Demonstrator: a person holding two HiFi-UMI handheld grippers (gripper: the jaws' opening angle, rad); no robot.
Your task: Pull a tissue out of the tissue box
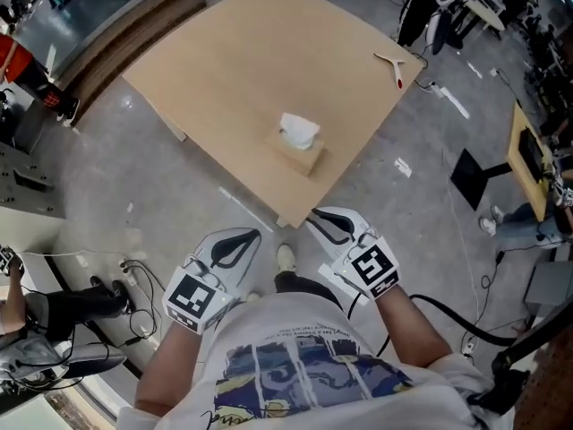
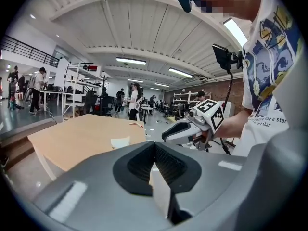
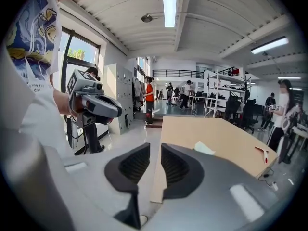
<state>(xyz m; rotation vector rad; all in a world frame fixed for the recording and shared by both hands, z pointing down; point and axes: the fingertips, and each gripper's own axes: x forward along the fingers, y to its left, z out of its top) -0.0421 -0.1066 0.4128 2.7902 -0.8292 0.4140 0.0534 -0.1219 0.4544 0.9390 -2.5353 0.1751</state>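
Danger here: the light tissue box (image 1: 298, 155) could lift or skid off the table (image 1: 233, 52) corner if the tissue (image 1: 298, 130) gets yanked with nothing pinning the box. Left gripper (image 1: 251, 235) is clenched on nothing, right gripper (image 1: 315, 215) is slightly parted and empty. The box sits ahead near that corner, well beyond both tips.
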